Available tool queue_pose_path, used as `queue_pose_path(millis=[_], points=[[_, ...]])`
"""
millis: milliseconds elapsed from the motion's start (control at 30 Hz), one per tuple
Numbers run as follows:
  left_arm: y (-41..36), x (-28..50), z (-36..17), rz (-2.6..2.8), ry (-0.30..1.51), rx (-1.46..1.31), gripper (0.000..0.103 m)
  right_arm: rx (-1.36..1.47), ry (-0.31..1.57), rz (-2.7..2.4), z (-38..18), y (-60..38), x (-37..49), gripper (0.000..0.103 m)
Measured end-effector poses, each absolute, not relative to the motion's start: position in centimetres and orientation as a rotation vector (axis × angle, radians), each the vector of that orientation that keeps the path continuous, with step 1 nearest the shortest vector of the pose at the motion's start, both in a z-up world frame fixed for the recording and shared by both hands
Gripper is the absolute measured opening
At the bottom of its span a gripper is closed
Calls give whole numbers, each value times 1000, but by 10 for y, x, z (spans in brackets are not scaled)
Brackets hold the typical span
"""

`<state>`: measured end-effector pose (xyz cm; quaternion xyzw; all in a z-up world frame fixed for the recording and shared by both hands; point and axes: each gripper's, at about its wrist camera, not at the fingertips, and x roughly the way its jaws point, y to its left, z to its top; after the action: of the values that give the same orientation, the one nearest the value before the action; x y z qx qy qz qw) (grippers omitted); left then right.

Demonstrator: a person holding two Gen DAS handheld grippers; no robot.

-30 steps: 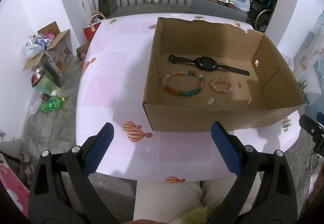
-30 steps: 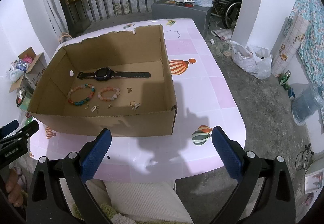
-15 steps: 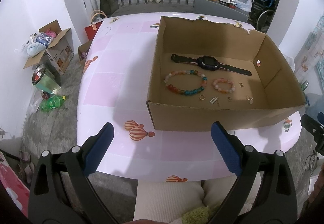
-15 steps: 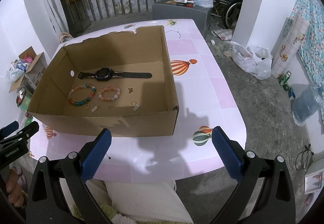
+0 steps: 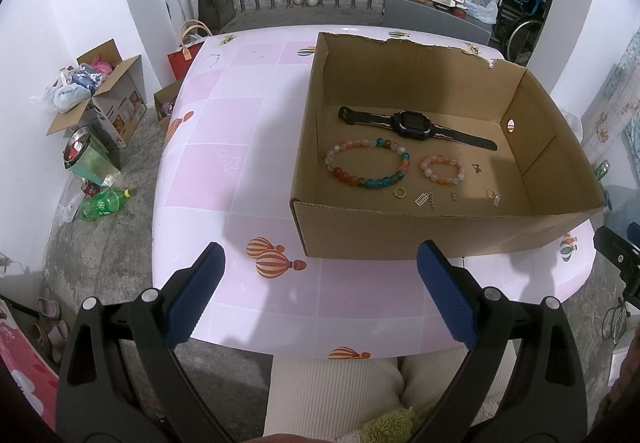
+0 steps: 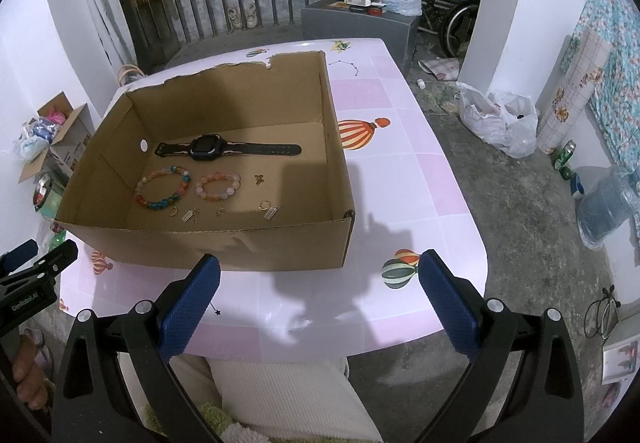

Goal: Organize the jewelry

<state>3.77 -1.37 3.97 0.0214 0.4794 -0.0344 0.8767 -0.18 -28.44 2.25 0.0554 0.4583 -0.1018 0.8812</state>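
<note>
An open cardboard box (image 5: 440, 231) (image 6: 224, 247) stands on the pink table (image 5: 240, 147) (image 6: 400, 179). Inside lie a black watch (image 5: 412, 123) (image 6: 208, 147), a multicoloured bead bracelet (image 5: 366, 165) (image 6: 163, 187), a smaller pink bead bracelet (image 5: 442, 170) (image 6: 218, 186), a gold ring (image 5: 399, 193) (image 6: 173, 211) and several small charms (image 5: 424, 199) (image 6: 271, 211). My left gripper (image 5: 320, 299) is open and empty above the table's near edge, short of the box. My right gripper (image 6: 318, 299) is open and empty, near the box's front right corner.
A person's lap in cream fabric (image 5: 340, 391) is below the table edge. Cardboard boxes (image 5: 100, 91), a bin and bottles (image 5: 104, 203) sit on the floor at the left. A plastic bag (image 6: 500, 119) and water jug (image 6: 608, 203) are on the floor at the right.
The left wrist view has shifted slightly, so the box sits a little further right and lower in it. The right wrist view is almost unchanged. Both grippers stay open.
</note>
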Motion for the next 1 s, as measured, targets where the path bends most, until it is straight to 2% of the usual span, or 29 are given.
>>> queue_pose_path(millis=[1000], points=[[-14, 37, 40, -71, 998, 43, 93, 111, 951, -208, 23, -282, 0, 96]])
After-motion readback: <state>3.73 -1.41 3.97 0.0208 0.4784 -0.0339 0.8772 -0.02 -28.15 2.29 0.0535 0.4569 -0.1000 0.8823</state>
